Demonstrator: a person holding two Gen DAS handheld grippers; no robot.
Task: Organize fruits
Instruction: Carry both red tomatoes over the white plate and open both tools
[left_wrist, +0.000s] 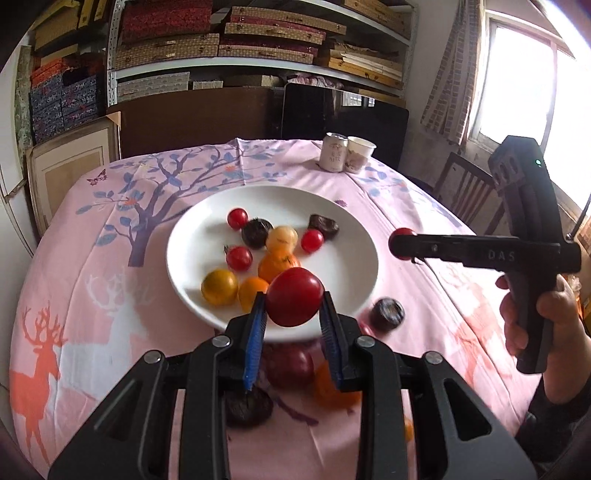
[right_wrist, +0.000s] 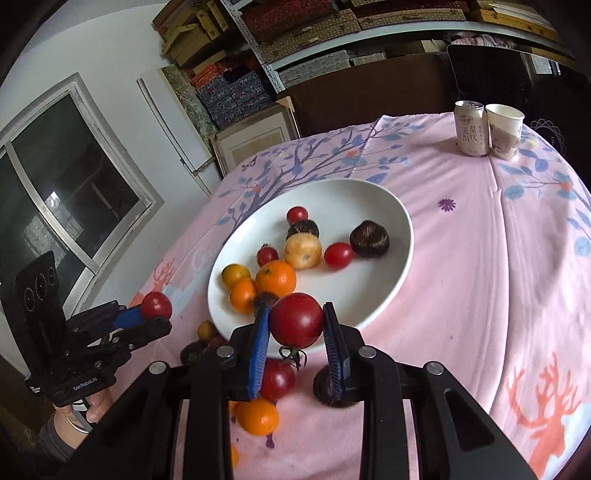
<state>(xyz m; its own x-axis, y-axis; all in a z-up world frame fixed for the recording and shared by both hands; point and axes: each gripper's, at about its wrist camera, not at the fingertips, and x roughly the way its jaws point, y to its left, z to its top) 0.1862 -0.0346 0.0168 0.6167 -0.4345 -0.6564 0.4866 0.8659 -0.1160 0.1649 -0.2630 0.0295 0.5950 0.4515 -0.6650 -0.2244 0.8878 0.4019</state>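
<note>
Red tomato clamped in left gripper, above white plate's near rim. Second red tomato pinched in right gripper, likewise raised. Below, loose on pink tablecloth: orange fruit, dark fruit. Farther on the plate, mixed fruits. Farthest, can beside paper cup.
</note>
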